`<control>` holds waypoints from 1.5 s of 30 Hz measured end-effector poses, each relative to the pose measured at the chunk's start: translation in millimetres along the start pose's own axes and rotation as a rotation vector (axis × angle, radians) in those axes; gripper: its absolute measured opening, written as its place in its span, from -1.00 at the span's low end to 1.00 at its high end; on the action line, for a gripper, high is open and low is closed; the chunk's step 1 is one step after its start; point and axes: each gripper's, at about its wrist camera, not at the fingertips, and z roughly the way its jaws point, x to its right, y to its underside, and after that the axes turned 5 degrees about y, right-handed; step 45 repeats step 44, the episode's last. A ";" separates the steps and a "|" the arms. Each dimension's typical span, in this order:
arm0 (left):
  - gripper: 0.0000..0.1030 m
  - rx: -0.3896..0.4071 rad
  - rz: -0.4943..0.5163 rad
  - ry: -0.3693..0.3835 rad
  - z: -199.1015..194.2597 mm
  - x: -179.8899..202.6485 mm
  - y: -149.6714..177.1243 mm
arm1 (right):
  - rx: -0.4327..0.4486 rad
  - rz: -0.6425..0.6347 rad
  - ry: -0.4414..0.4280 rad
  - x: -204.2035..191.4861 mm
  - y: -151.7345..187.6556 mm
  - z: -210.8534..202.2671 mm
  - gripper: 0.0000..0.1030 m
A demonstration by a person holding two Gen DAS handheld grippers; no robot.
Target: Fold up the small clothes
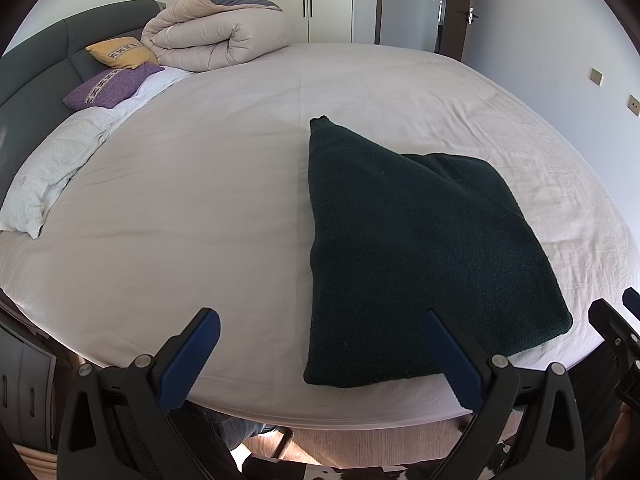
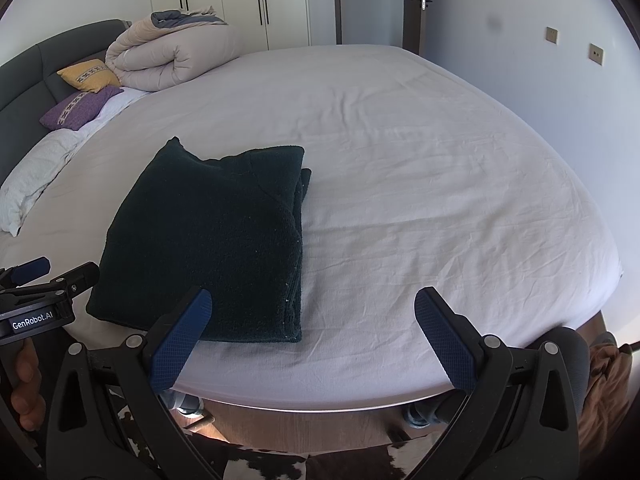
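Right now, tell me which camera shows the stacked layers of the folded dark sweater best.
The right wrist view. There the sweater shows its layered edge along the right side, layers stacked on the bed. In the left wrist view the sweater shows mostly its top surface, with the left gripper's finger covering part of its near edge.

dark green fuzzy knit sweater point(image 2: 208, 240): matt, nubbly wool | white cotton bedsheet point(image 2: 420, 200): smooth, lightly creased | blue gripper pads point(image 2: 180, 344): cross-hatched rubber | black gripper frame point(image 1: 532, 412): matt plastic, metal rivets
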 end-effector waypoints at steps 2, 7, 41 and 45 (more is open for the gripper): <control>1.00 0.000 0.000 0.000 -0.1 0.0 -0.1 | 0.000 0.001 0.000 -0.8 0.5 -0.2 1.00; 1.00 -0.001 -0.001 0.001 -0.1 0.1 -0.1 | -0.001 0.004 -0.001 -1.1 1.0 -0.4 1.00; 1.00 -0.011 0.010 0.004 3.7 -2.2 1.1 | -0.013 0.016 -0.009 -2.1 2.9 2.7 1.00; 1.00 -0.009 0.014 0.004 3.4 -1.6 2.4 | -0.014 0.016 -0.009 -1.9 2.7 3.1 1.00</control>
